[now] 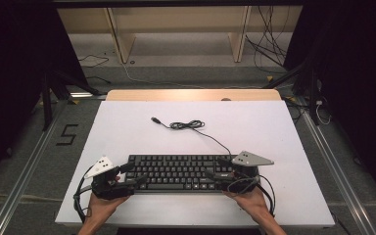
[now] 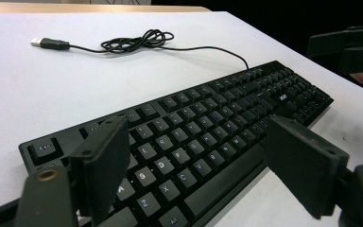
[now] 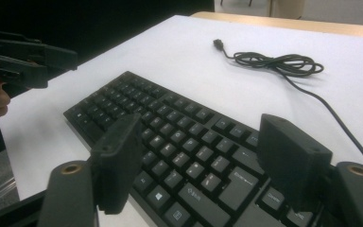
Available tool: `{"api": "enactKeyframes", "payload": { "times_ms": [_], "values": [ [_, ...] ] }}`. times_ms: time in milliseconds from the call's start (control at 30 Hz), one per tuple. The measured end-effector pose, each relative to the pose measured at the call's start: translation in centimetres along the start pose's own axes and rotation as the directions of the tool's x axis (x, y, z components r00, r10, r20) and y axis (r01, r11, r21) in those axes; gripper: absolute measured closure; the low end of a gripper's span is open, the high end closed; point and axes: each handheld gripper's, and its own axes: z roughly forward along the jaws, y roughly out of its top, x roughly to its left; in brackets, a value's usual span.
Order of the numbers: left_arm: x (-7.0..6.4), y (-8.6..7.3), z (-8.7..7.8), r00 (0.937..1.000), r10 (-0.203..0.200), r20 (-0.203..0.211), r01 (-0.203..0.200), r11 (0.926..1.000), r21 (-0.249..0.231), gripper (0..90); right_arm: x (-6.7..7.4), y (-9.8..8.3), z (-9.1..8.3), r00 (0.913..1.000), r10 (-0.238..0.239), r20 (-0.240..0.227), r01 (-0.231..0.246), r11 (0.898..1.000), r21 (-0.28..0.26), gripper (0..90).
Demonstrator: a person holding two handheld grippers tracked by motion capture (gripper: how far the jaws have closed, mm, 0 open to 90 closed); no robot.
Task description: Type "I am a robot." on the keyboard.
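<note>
I see a black keyboard (image 1: 178, 172) lying flat near my edge of the white counter (image 1: 127, 127), its long side running left to right. Its thin black cable (image 1: 210, 136) leaves the far right corner, gathers into a loose coil (image 1: 186, 125) farther back on the counter, and ends in a USB plug (image 1: 155, 119) lying free.

My left tongs (image 1: 129, 174) sit at the keyboard's left end, jaws spread wide with nothing pressed between them; in the left gripper view they (image 2: 196, 165) stand over the letter rows without touching the keys.

My right tongs (image 1: 216, 172) sit at the keyboard's right end, jaws also wide apart and gripping nothing; in the right gripper view they (image 3: 201, 156) frame the lower right keys.
</note>
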Motion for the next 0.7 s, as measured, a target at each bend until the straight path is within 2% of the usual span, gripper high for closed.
{"api": "enactKeyframes", "payload": {
  "times_ms": [167,400,700],
  "values": [
    [0.0,0.0,0.0,1.0,-0.002,0.003,0.002,1.0,-0.001,22.7,-0.2,-0.4,-1.3,0.9999,0.002,0.015,-0.002,1.0,-0.031,29.3],
    [0.0,0.0,0.0,1.0,-0.005,0.009,0.005,1.0,-0.001,22.7,-0.4,-1.5,-2.9,0.9996,0.004,0.028,-0.002,0.999,-0.041,27.0],
    [-0.1,0.0,0.0,0.9999,-0.005,0.01,0.005,1.0,-0.002,22.7,-0.2,-2.3,-3.9,0.9991,-0.004,0.042,0.006,0.999,-0.052,25.6]
  ]
}}
